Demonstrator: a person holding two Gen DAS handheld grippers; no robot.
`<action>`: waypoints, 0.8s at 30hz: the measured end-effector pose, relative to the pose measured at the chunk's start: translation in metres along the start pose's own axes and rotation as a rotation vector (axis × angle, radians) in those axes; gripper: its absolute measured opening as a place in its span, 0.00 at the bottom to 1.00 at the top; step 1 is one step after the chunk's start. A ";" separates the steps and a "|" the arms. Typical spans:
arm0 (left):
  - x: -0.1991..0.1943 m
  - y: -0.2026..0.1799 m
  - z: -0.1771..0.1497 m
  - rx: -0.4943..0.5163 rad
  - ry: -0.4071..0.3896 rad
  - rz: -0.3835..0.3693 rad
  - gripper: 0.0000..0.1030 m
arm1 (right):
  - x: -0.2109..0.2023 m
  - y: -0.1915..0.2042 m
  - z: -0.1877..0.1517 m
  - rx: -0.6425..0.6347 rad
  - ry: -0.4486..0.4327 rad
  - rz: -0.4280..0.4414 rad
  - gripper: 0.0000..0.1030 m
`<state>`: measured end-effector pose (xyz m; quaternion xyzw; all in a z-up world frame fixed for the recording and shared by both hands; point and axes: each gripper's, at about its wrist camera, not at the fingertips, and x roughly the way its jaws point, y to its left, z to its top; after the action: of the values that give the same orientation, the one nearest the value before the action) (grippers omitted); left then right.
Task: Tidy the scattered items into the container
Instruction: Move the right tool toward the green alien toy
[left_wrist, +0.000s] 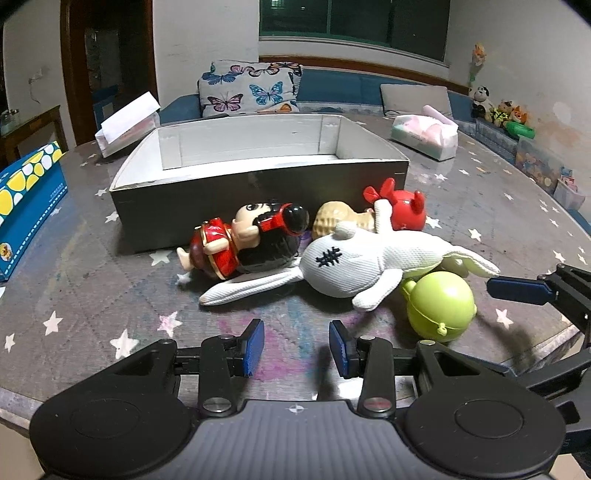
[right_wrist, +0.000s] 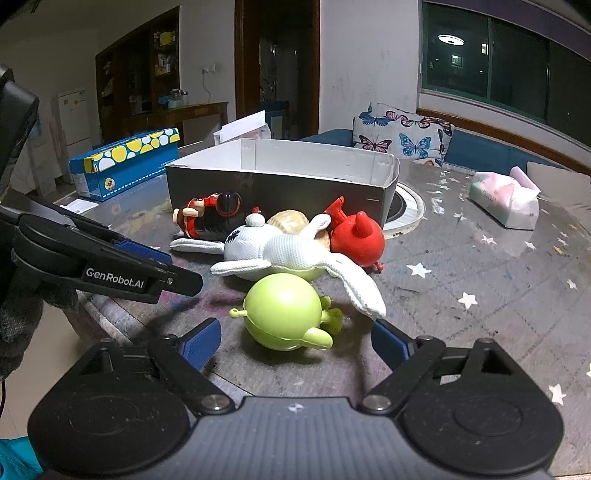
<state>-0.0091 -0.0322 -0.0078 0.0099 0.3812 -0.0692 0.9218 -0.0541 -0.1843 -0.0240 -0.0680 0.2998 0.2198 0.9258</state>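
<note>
A grey cardboard box (left_wrist: 258, 195), open and empty, stands on the table; it also shows in the right wrist view (right_wrist: 280, 192). In front of it lies a heap of toys: a boy figurine in red (left_wrist: 236, 243), a peanut toy (left_wrist: 336, 219), a red horned toy (left_wrist: 402, 208), a white plush rabbit (left_wrist: 354, 266) and a green round toy (left_wrist: 439, 304). My left gripper (left_wrist: 296, 345) is open and empty, just short of the rabbit. My right gripper (right_wrist: 295, 339) is open, its fingers either side of the green toy (right_wrist: 284, 310), not touching it.
A blue box with yellow dots (left_wrist: 29, 199) stands at the left. A tissue pack (left_wrist: 424, 134) lies at the back right. A white paper bag (left_wrist: 125, 123) stands behind the box. A round white disc (right_wrist: 406, 210) lies under the box's right corner. The table edge is near.
</note>
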 end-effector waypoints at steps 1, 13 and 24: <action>0.000 -0.001 0.000 0.000 0.002 -0.006 0.40 | 0.000 0.000 0.000 0.001 0.001 0.002 0.86; -0.001 -0.005 0.001 0.010 0.006 -0.045 0.40 | 0.000 -0.001 -0.001 0.016 0.012 0.018 0.77; -0.008 -0.013 0.005 0.028 -0.005 -0.103 0.40 | 0.000 -0.002 -0.001 0.024 0.012 0.033 0.67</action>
<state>-0.0132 -0.0442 0.0016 0.0028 0.3777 -0.1218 0.9179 -0.0537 -0.1865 -0.0244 -0.0533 0.3089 0.2310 0.9211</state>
